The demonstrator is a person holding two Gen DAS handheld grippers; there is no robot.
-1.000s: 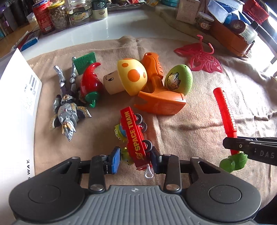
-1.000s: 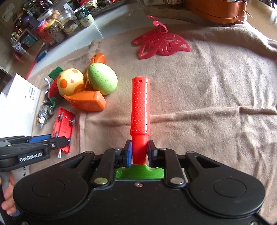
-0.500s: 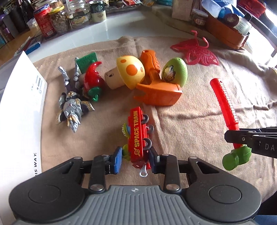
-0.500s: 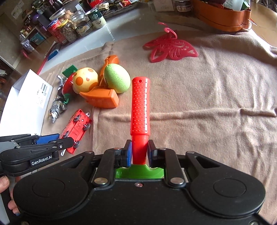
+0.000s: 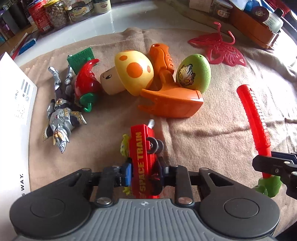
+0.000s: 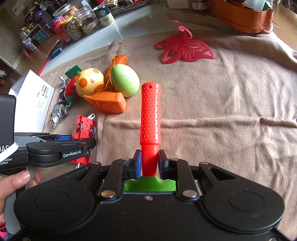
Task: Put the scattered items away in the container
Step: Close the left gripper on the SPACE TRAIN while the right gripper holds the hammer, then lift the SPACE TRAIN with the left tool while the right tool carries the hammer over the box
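Observation:
My left gripper [image 5: 143, 171] is shut on a red toy train [image 5: 143, 155] marked SPACE TRAIN, lying on its side with a green alien figure beside it; the train also shows in the right wrist view [image 6: 83, 129]. My right gripper [image 6: 149, 164] is shut on the neck of a red toy hammer [image 6: 150, 113] with a green head [image 6: 148, 185]; the hammer also shows in the left wrist view [image 5: 254, 118]. Both toys sit low over a tan blanket [image 6: 222, 111]. No container for the toys is plainly identifiable.
On the blanket lie a yellow mushroom toy [image 5: 130, 72], an orange toy hammer [image 5: 170, 102], a green egg [image 5: 194, 73], a red chili toy [image 5: 85, 83], a silver figure [image 5: 61, 118] and a red butterfly [image 5: 220, 50]. White paper [image 5: 13, 129] lies left. Jars [image 5: 57, 16] and an orange tray [image 5: 254, 27] stand behind.
The left gripper has slid forward along the train and closed its jaws on it. The right gripper still holds the red hammer, shifted slightly.

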